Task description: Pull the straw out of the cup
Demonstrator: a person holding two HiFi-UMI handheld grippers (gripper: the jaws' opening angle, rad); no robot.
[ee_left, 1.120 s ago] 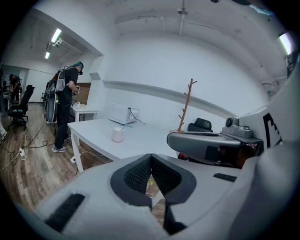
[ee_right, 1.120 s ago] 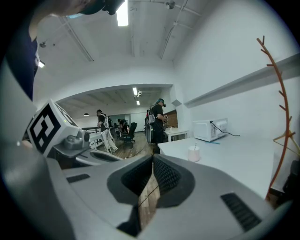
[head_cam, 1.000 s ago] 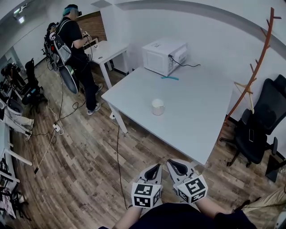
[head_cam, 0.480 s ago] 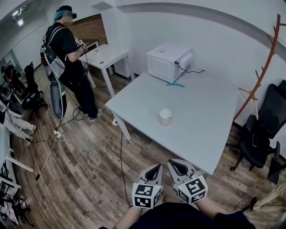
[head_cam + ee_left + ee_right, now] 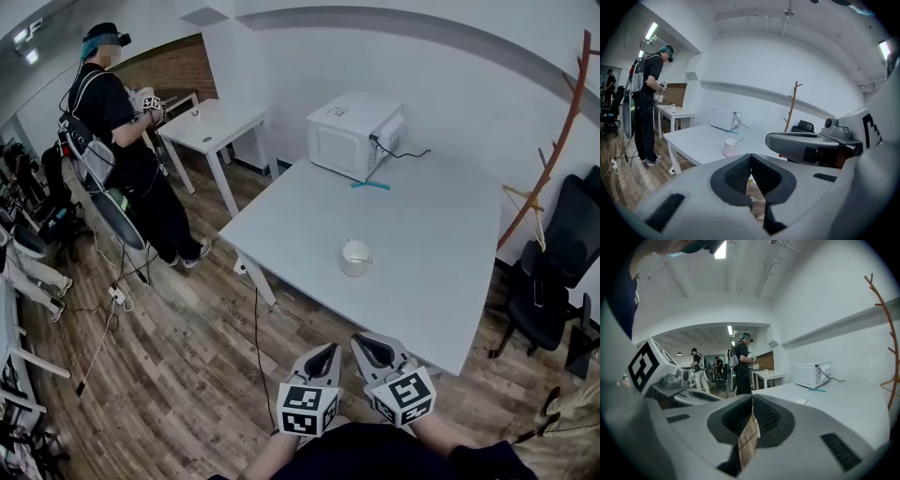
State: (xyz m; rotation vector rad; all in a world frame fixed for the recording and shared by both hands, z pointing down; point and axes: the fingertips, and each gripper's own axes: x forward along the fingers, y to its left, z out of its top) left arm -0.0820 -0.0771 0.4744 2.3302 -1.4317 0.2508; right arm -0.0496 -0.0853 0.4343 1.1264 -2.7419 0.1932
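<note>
A white cup (image 5: 355,257) stands on the white table (image 5: 441,281), a little in from its near edge, with a thin straw (image 5: 739,139) sticking out of its top at a slant. In the left gripper view the cup (image 5: 730,148) shows ahead, well beyond the jaws. Both grippers hang side by side short of the table's near edge, over the wooden floor. My left gripper (image 5: 328,350) has its jaws together with nothing in them. My right gripper (image 5: 362,343) is shut too and empty; the cup's top (image 5: 802,401) peeks over its jaws.
A microwave (image 5: 354,134) sits at the table's far end with a teal item (image 5: 371,185) in front of it. A person (image 5: 122,159) stands at the left by a smaller table (image 5: 211,122). A wooden coat rack (image 5: 548,131) and black chair (image 5: 544,291) stand at the right.
The table and cup have drawn nearer in the head view. The person at the left has shifted further left. Both grippers keep their place in the picture, still shut.
</note>
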